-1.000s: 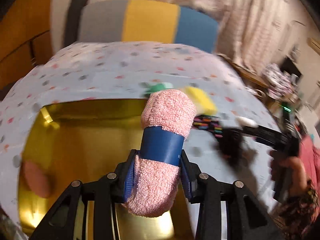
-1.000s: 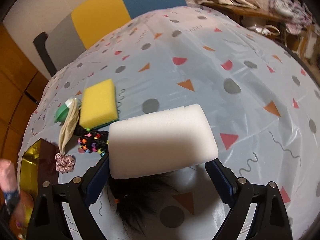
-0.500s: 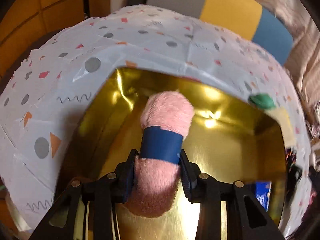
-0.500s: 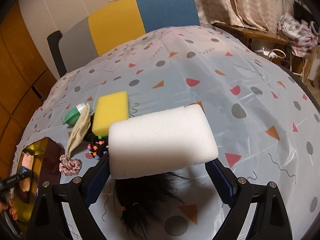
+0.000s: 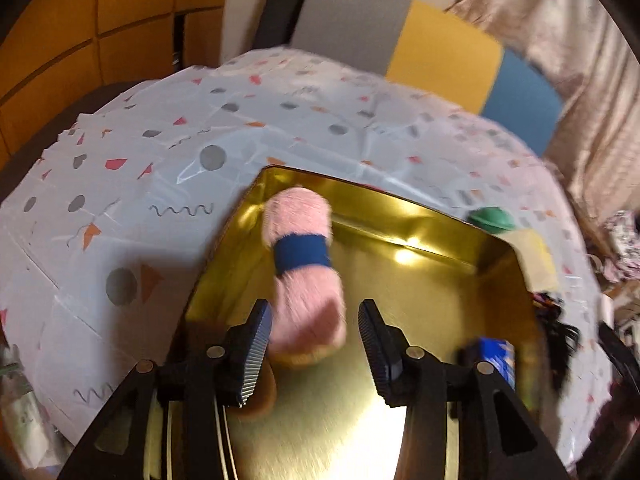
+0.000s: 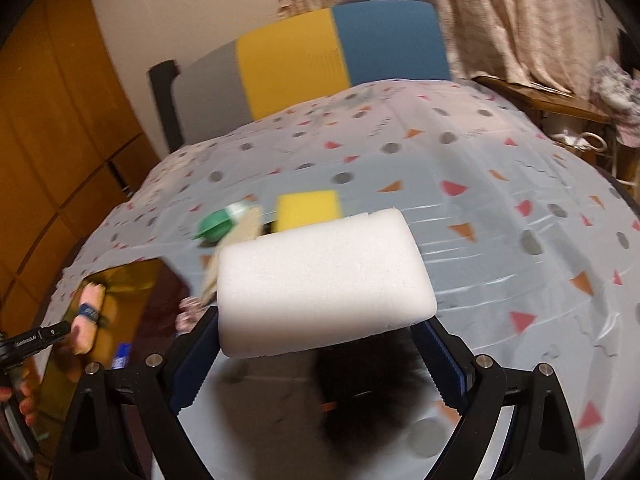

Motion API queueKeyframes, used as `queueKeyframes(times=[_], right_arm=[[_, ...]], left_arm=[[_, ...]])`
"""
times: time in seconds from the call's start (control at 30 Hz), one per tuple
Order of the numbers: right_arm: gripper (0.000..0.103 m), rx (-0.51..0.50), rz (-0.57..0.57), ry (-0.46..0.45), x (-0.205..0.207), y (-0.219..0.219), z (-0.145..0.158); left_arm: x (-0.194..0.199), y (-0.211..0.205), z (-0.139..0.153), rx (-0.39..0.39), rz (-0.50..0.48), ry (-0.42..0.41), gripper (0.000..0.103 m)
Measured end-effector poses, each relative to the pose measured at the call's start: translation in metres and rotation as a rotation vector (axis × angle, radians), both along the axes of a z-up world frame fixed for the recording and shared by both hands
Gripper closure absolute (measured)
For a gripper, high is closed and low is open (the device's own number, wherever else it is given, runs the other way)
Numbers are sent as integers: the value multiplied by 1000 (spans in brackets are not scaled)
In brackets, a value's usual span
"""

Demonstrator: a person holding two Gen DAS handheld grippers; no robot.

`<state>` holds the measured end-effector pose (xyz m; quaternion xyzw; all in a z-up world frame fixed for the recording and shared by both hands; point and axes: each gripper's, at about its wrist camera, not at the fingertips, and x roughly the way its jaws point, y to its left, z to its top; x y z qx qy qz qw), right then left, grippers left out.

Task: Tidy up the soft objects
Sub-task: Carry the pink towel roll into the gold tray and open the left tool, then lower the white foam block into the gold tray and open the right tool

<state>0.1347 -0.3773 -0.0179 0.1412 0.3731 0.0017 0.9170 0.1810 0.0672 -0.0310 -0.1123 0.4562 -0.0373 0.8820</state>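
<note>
Towel roll (image 5: 306, 276) sits loose in tin (image 5: 420, 216) between parted left gripper (image 5: 314, 344); right gripper (image 6: 320, 354) clamps white sponge (image 6: 324, 284); yellow sponge (image 6: 308, 210) at 12 o'clock remains

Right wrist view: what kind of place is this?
Probably a lived-in home room, not a lab. A table under a patterned plastic tablecloth, a grey-yellow-blue chair behind it, beige curtains, and wooden cabinets on the left suggest a dining or living area.

The rolled towel (image 5: 306, 276) lies in my tray (image 5: 420, 216), toward its far left corner. Right of the tray, the sponge (image 6: 308, 210) lies on the tablecloth (image 6: 500, 240), the chair (image 6: 320, 56) behind.
</note>
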Motion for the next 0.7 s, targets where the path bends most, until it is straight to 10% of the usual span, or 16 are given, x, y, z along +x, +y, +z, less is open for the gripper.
queueKeyframes(times=[0.7], right_arm=[[9, -249, 548, 115, 55, 236, 10]], left_arm=[[-66, 12, -9, -90, -59, -14, 58]])
